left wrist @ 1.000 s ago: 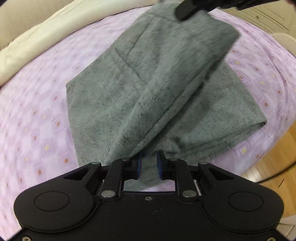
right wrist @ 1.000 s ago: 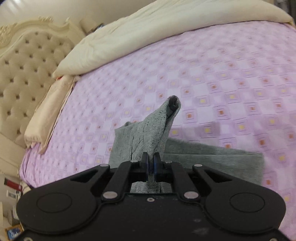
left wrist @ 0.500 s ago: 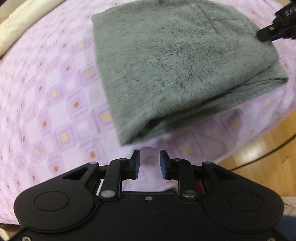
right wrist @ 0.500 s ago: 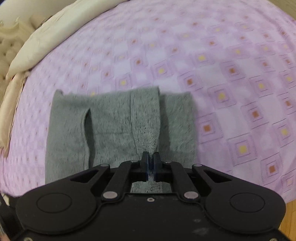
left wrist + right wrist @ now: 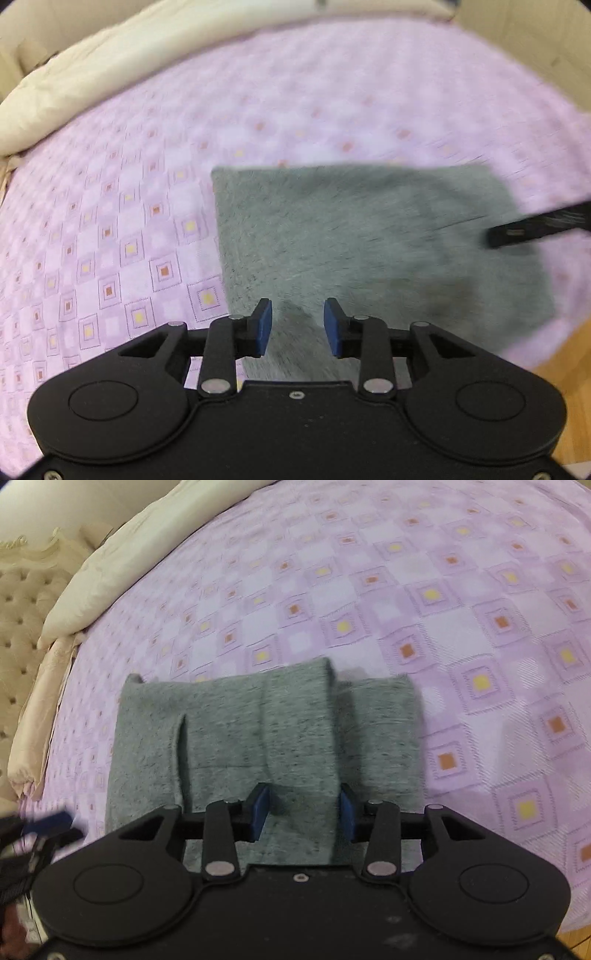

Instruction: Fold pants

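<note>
The grey pants (image 5: 369, 240) lie folded into a flat rectangle on the purple patterned bedspread (image 5: 129, 221), near its front edge. My left gripper (image 5: 297, 328) hovers over the pants' near left corner; its jaws are opening and nothing is pinched between them. In the right wrist view the pants (image 5: 229, 738) show a folded strip on top. My right gripper (image 5: 303, 811) stands just above that strip with its jaws opening, and the pads do not press the cloth. One right finger (image 5: 517, 232) reaches in over the pants' right side.
A cream duvet (image 5: 110, 74) lies bunched along the far side of the bed, with a tufted headboard (image 5: 22, 602) beyond it. Wooden floor (image 5: 561, 369) shows past the bed's edge at the lower right.
The right gripper came down, laid the raised fold flat and let go of it. The left gripper widened its jaws and shifted along the pants' edge.
</note>
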### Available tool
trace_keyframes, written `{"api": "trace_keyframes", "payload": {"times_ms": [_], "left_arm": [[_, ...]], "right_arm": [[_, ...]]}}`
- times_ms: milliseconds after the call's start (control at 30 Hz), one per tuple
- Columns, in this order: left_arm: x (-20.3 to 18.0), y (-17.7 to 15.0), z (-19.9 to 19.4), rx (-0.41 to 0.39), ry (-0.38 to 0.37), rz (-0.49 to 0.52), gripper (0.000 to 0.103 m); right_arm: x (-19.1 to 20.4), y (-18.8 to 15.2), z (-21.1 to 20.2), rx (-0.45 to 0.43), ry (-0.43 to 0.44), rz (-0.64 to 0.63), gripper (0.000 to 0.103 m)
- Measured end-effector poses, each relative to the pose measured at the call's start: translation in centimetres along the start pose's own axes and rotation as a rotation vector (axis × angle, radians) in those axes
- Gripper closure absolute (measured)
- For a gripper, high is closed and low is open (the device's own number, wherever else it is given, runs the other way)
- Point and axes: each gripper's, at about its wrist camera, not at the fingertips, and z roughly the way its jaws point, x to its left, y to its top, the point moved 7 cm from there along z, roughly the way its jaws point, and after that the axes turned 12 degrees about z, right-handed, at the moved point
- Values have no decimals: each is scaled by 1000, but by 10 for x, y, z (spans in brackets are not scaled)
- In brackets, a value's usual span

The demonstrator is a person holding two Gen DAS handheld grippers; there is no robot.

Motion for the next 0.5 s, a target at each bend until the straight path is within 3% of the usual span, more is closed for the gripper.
{"api": "trace_keyframes", "payload": {"times_ms": [133, 200, 300, 500], "left_arm": [[6, -34, 59, 265, 110, 62, 60], [10, -41, 58, 223, 125, 58, 60], [14, -47, 56, 222, 112, 53, 60], [7, -29, 56, 219, 136, 71, 62]], "right_arm": [[12, -6, -6, -25, -15, -116, 59], [8, -5, -9, -22, 14, -102, 59], [-5, 1, -12, -19, 52, -75, 58], [-12, 10, 16, 48, 179, 3, 54]]}}
